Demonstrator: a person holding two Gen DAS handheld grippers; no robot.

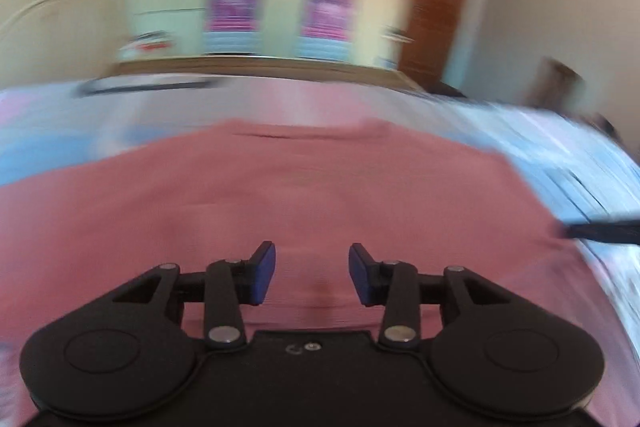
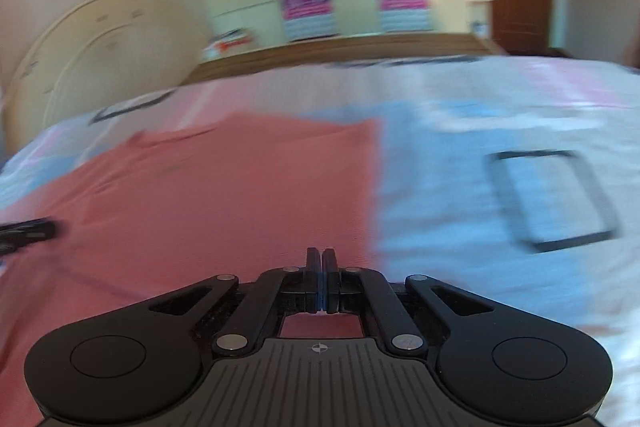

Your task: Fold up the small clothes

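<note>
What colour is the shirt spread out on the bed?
Salmon pink shirt, plain as far as the blur allows; it shows best in the right wrist view.

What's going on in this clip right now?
A person with a gripper in each hand is working on a pink garment spread flat on a bed with a light patterned cover. The left gripper is open with nothing between its pads, hanging over the middle of the cloth. The right gripper is shut near the garment's right edge; no cloth shows between its pads. Both views are motion-blurred. The garment looks laid out, with no clear fold visible.
</note>
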